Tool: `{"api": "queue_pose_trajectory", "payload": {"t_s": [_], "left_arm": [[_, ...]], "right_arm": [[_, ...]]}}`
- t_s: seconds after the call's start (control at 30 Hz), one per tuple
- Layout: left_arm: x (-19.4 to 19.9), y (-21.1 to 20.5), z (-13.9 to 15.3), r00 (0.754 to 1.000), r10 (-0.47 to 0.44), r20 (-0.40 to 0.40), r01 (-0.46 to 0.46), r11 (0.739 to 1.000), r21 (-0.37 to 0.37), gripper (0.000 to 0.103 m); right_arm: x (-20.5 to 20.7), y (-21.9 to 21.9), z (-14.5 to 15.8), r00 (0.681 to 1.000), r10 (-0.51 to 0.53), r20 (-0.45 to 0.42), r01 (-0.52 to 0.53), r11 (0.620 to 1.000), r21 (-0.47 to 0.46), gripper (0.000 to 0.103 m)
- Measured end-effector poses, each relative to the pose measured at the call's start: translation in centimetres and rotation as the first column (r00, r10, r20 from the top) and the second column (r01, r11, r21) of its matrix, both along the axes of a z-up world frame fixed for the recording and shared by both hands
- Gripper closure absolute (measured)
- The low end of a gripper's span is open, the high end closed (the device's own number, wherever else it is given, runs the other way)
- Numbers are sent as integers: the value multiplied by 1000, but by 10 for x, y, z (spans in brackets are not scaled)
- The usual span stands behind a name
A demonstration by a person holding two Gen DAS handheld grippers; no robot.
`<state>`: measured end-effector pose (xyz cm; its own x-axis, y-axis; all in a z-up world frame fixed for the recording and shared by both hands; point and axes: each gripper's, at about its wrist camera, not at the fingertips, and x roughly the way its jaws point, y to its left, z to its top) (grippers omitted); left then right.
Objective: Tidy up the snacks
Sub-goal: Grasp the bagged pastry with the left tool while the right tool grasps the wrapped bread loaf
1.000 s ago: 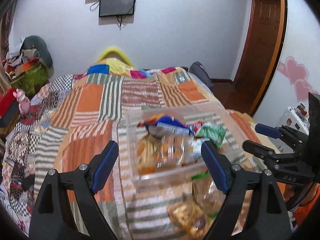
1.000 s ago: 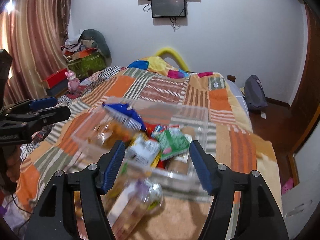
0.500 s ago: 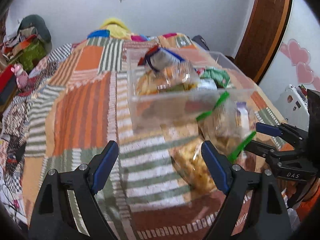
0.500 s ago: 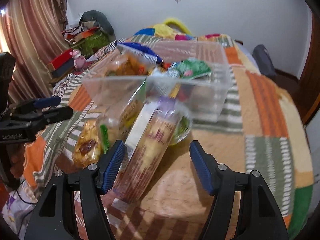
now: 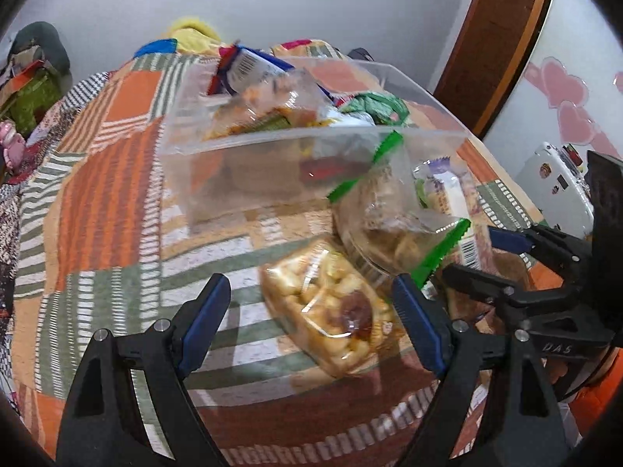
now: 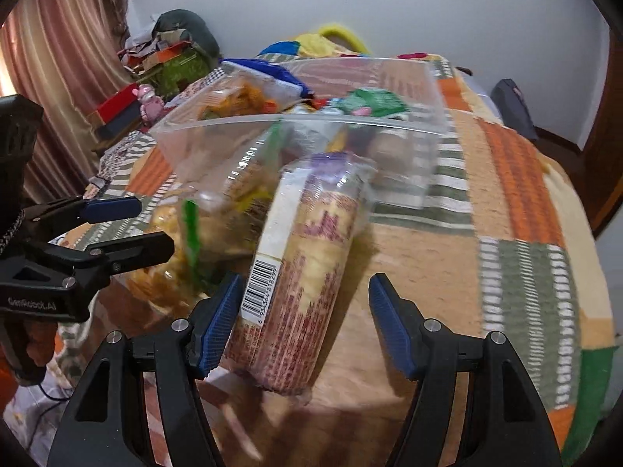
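A clear plastic bin (image 5: 272, 179) (image 6: 412, 155) full of snack packs stands on the patchwork bedspread. In front of it lie loose snacks: a clear bag of golden puffs (image 5: 331, 311), a zip bag with green seals (image 5: 393, 222) (image 6: 210, 229), and a long biscuit sleeve with a barcode (image 6: 303, 272) (image 5: 447, 198). My left gripper (image 5: 311, 319) is open, low over the puffs bag. My right gripper (image 6: 303, 323) is open, its jaws on either side of the biscuit sleeve's near end, not closed on it.
The bedspread (image 6: 506, 233) slopes off at the right edge toward the floor and a wooden door (image 5: 502, 39). Boxes and clothes pile (image 6: 171, 54) stand left of the bed. A white appliance (image 5: 553, 183) stands at the right.
Both grippers have dropped and moved forward toward the loose snacks in front of the bin. The snacks now lie between the jaws. Both grippers stay open.
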<state>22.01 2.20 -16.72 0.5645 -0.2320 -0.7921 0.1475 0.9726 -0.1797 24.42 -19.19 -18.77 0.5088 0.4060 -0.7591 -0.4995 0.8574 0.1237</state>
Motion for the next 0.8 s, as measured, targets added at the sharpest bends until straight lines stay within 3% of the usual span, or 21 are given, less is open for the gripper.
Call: {"api": "queue_pose_trajectory", "payload": {"t_s": [0.3, 0.6, 0.7, 0.8], "left_arm": [[-5, -4, -9, 1000, 16, 18, -18, 997, 71, 17], [0, 21, -19, 996, 84, -8, -84, 995, 50, 18], [3, 16, -18, 997, 80, 8, -80, 996, 49, 26], [5, 12, -20, 999, 52, 8, -52, 998, 46, 44]], "right_arm": [[1, -29, -1, 998, -57, -24, 57, 998, 28, 44], [3, -15, -9, 998, -68, -15, 67, 998, -7, 43], [4, -12, -11, 998, -59, 3, 59, 997, -44, 44], [2, -15, -10, 997, -73, 22, 74, 995, -59, 56]]}}
